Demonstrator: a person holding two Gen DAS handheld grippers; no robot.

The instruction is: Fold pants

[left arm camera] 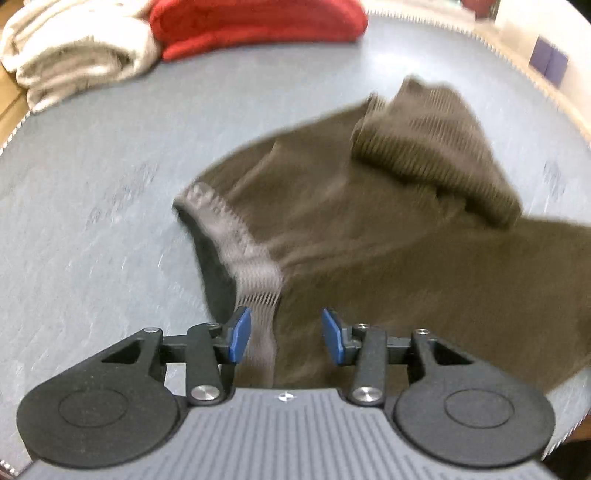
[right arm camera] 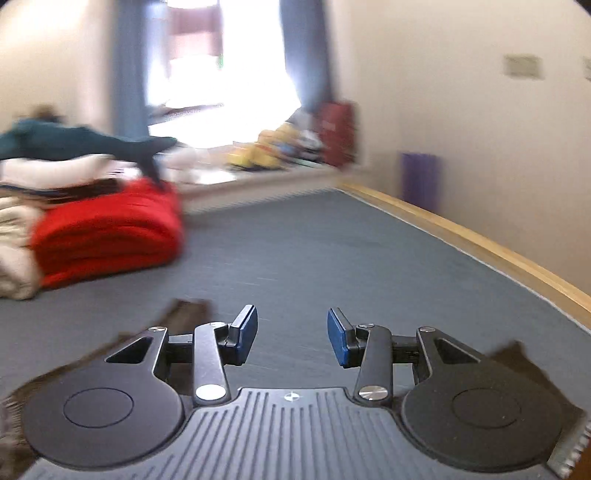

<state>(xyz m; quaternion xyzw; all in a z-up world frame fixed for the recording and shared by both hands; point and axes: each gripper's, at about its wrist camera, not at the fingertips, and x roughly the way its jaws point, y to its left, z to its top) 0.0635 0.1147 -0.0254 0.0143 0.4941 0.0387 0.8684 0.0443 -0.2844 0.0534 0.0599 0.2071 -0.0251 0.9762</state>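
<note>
Dark olive-brown pants (left arm camera: 369,236) lie crumpled on the blue-grey table (left arm camera: 92,221), with a ribbed cuff (left arm camera: 436,155) folded over on top and a paler waistband edge (left arm camera: 236,236) at the left. My left gripper (left arm camera: 282,338) is open, its blue pads over the near edge of the pants, with the waistband running between them. My right gripper (right arm camera: 291,338) is open and empty above the table (right arm camera: 332,258). Dark bits of the pants (right arm camera: 184,312) show beneath it on both sides.
A folded red garment (left arm camera: 255,26) and a cream one (left arm camera: 74,55) are stacked at the table's far left; in the right wrist view the red garment (right arm camera: 107,236) sits under white and teal clothes (right arm camera: 74,144). A wooden table edge (right arm camera: 480,243) runs along the right by the wall.
</note>
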